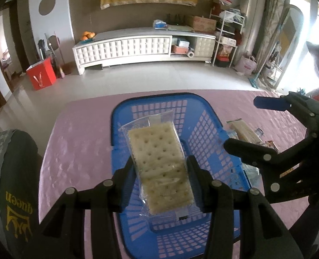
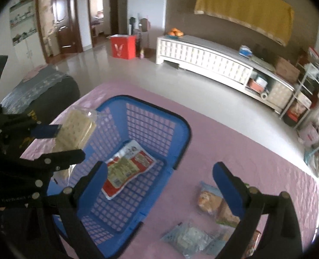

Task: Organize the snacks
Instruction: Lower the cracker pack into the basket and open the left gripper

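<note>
cracker pack [image 1: 159, 164] in left gripper [image 1: 160, 168]

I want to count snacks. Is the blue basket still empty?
No, a red and white snack packet already lies flat on the floor of the blue basket.

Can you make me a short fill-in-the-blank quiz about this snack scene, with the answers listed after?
1. The left gripper holds a clear pack of ____ above the basket.
2. The basket is coloured ____.
3. Inside the basket lies one red and green snack packet, while other packets lie on the ____ tablecloth.
4. The right gripper has its jaws ____ and empty.

Answers: crackers; blue; pink; open
</note>
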Demonstrator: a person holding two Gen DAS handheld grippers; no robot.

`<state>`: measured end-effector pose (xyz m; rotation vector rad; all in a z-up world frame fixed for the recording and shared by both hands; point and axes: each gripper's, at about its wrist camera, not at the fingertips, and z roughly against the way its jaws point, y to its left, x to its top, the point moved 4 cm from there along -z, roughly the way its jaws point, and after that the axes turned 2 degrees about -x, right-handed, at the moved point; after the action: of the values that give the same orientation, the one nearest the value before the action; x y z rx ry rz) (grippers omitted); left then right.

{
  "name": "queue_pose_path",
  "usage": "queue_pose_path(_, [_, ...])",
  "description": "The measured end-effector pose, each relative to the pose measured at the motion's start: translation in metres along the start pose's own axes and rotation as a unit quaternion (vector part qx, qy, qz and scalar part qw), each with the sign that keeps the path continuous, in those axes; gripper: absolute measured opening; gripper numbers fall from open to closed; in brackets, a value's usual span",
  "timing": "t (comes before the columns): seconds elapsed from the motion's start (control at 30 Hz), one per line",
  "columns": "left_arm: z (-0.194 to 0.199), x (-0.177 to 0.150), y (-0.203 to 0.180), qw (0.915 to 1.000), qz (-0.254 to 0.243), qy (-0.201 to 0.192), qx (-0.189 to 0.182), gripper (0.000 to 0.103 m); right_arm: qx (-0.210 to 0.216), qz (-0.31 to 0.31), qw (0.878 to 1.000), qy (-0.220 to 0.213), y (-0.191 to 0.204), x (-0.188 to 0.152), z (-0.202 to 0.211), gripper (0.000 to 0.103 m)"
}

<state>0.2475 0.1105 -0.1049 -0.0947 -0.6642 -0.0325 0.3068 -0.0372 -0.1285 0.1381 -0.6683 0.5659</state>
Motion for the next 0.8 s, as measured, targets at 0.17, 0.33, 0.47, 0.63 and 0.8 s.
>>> queue_pose_path(0.17, [-0.023,-0.001,-0.01,0.9998,-0.007,0.017,-0.007,0.043,-0.002,-0.02,1.0,0.009,-0.017,-0.005,-0.008,0.099])
queue_pose_path(0.33, [-0.051,0.005,-0.007,0.9991,-0.01,0.041,-0.009,0.043,-0.005,-0.028,0.999,0.014,-0.025,-0.006,-0.02,0.099])
queue_pose_path(0.47, [-0.07,0.014,-0.003,0.9983,-0.023,0.053,0.001,0.044,-0.002,-0.041,0.999,0.014,-0.032,-0.002,-0.029,0.099])
queue_pose_path(0.63, [-0.085,0.027,0.003,0.9973,-0.043,0.054,0.026,0.066,0.011,-0.064,0.998,0.018,-0.038,-0.005,-0.028,0.099])
queue_pose_path(0.8, [-0.077,0.026,0.007,0.998,-0.032,0.048,0.025,0.066,0.005,-0.06,0.998,0.011,-0.041,-0.008,-0.01,0.099])
